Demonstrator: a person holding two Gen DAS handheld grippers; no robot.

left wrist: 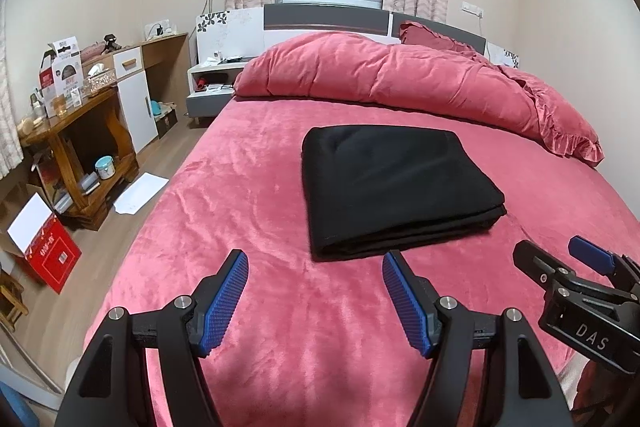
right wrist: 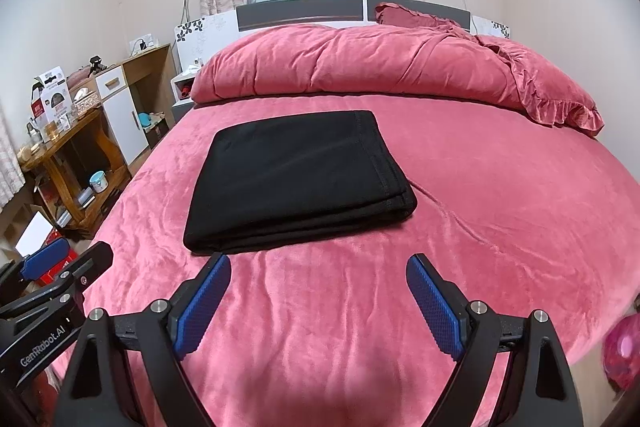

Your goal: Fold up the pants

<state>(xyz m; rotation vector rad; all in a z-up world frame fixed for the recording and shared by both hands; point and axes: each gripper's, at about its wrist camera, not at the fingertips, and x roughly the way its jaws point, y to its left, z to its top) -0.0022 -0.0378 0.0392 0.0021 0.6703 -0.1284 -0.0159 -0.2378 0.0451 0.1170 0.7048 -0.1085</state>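
The black pants [left wrist: 400, 187] lie as a compact, many-layered rectangle in the middle of the bed [left wrist: 240, 227], well apart from the bunched red duvet [left wrist: 380, 75] at the headboard end. The thick, rounded fold faces the foot edge of the bed, and the stacked layer edges show along the pants' right side. Both grippers hover over the bedsheet near the foot edge, just short of that fold: the left gripper [left wrist: 314, 299] has its jaws spread wide with nothing between them, and the right gripper [right wrist: 318, 303] is likewise spread and empty.

Judging by how the cloth lies, the folding looks complete or nearly so, and the step in hand seems to be a release and check. To finish well, neither blue pad [left wrist: 226, 303] should snag the near fold while pulling back, so the retreat ought to go up and away from the stack, not across it. If any tidying is wanted, the right-side layers sit slightly stepped; a light press from above would square them better than another pinch, which could drag the top layer out of line.
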